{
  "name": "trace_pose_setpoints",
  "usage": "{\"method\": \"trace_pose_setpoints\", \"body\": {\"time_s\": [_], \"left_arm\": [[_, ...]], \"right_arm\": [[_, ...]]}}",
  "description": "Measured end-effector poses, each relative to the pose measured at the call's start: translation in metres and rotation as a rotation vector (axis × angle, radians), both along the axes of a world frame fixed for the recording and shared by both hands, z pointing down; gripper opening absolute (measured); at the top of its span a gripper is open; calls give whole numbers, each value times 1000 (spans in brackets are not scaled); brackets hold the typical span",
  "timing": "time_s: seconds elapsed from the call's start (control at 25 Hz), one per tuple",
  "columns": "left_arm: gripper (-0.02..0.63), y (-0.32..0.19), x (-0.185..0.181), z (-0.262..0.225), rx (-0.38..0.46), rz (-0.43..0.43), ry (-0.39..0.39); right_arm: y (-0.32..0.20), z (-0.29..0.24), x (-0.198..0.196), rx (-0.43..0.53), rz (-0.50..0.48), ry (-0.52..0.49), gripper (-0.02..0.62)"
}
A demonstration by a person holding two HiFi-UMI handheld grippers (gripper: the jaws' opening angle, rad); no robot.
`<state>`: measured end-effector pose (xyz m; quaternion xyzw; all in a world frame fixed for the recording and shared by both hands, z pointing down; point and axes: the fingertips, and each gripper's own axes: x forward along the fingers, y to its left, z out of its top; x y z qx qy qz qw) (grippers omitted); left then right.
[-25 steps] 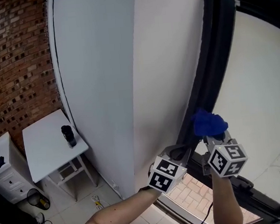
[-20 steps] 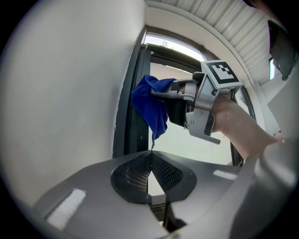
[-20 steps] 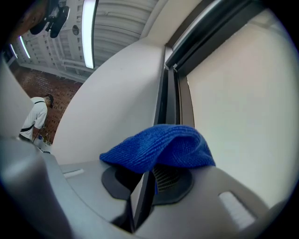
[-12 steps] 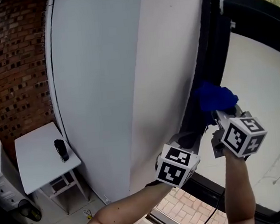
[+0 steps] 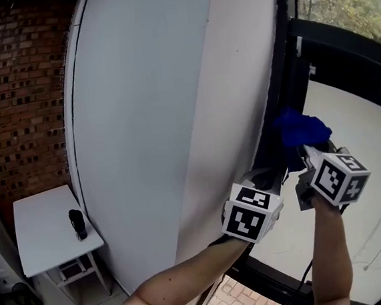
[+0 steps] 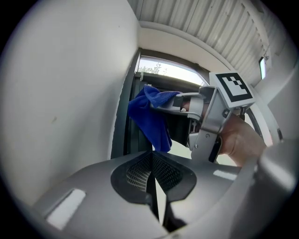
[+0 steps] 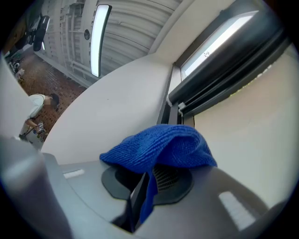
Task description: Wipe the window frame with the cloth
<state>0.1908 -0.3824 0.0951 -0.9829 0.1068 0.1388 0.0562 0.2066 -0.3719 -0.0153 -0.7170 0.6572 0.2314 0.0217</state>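
Right claw (image 7: 141,186): jaws clamped on the blue cloth (image 7: 161,147), which bunches over their tips.
Cloth: up at the dark window frame (image 5: 280,99), right of the white wall (image 5: 170,83); contact unclear.
Left claw (image 6: 152,161): jaws together, nothing between them, just left of the right claw.

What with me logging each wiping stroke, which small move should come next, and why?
Probably slide the blue cloth up the dark window frame: the right claw is shut on it at the frame, and a long stretch of frame rises above.
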Motion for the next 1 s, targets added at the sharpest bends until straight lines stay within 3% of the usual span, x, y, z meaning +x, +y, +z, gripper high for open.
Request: {"method": "trace_pose_setpoints", "body": {"time_s": [0.4, 0.68, 1.0], "left_arm": [[-9, 13, 23, -56, 47, 55, 48], [-9, 10, 16, -95, 89, 45, 87], [-9, 8, 12, -99, 53, 66, 106]], "right_arm": [[-3, -86, -7, 87, 3, 52, 54], [-3, -139, -17, 147, 41, 92, 54], [-11, -176, -10, 192, 94, 49, 54]]}}
